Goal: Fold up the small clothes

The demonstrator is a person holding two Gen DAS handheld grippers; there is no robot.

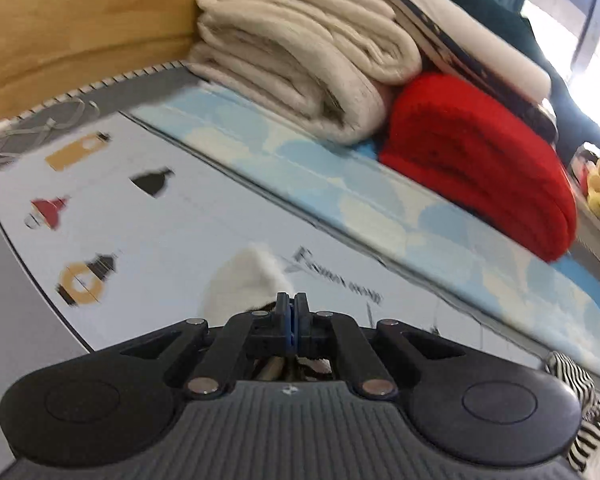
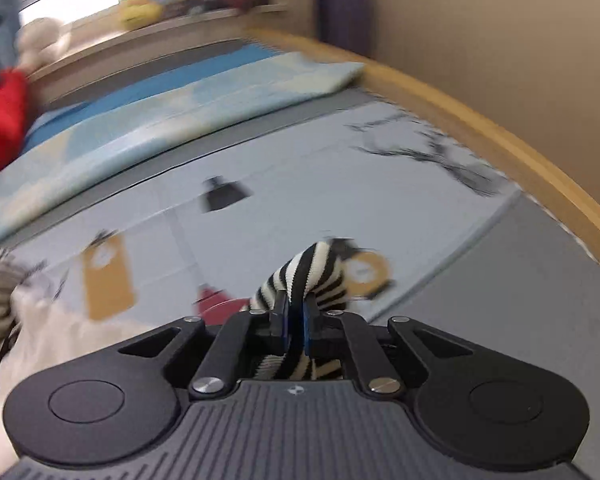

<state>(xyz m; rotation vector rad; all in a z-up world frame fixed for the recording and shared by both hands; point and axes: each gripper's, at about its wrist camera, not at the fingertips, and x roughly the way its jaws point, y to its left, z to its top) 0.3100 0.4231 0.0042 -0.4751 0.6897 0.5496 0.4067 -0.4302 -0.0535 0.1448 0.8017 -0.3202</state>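
A small garment, white with black-and-white striped parts, hangs between both grippers above a pale printed sheet (image 1: pixel 172 216). My left gripper (image 1: pixel 292 306) is shut on the garment's white part (image 1: pixel 246 280); a striped part (image 1: pixel 580 408) shows at the lower right of the left wrist view. My right gripper (image 2: pixel 295 312) is shut on a striped fold of the garment (image 2: pixel 300 272). More of the garment, white and striped (image 2: pixel 16 320), trails at the left of the right wrist view. Both views are motion-blurred.
A stack of folded cream blankets (image 1: pixel 300 52) and a folded red blanket (image 1: pixel 480 160) lie on a blue patterned cover (image 1: pixel 340 184). A wooden bed frame (image 2: pixel 500 136) borders the mattress. Plush toys (image 2: pixel 148 8) sit on a windowsill.
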